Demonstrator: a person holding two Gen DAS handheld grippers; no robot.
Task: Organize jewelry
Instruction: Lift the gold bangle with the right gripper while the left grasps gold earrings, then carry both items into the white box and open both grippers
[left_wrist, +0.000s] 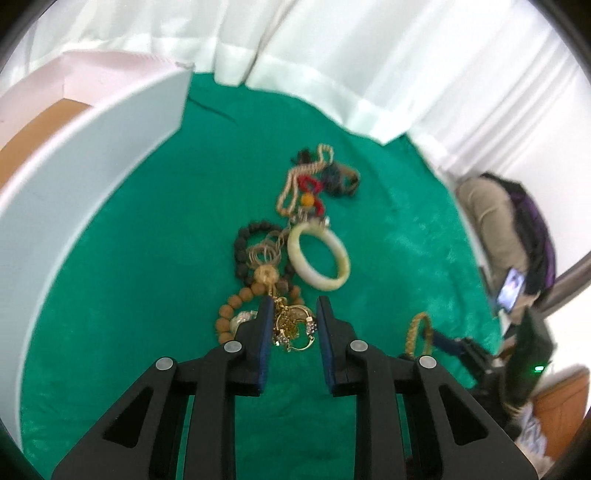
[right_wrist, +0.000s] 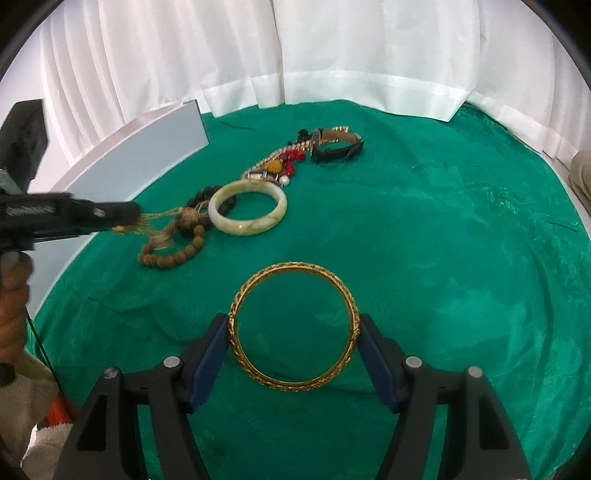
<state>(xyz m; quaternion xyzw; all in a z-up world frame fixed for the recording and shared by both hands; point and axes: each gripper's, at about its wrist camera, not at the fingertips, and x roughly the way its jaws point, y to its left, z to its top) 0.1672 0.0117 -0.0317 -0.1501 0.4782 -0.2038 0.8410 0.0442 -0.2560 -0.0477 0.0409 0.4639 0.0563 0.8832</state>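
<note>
On a green-covered table (right_wrist: 443, 221), the right tongs (right_wrist: 293, 345) clench a gold bangle (right_wrist: 293, 326) upright. The left tongs (left_wrist: 294, 321) grasp tangled gold chains (left_wrist: 293, 326) beside a pale jade bangle (left_wrist: 318, 260).

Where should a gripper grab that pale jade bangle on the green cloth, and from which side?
Probably from above, pinching the near rim of the jade bangle with one finger inside the ring. It lies flat, and the far rim crowds against beads and the necklace pile.
</note>
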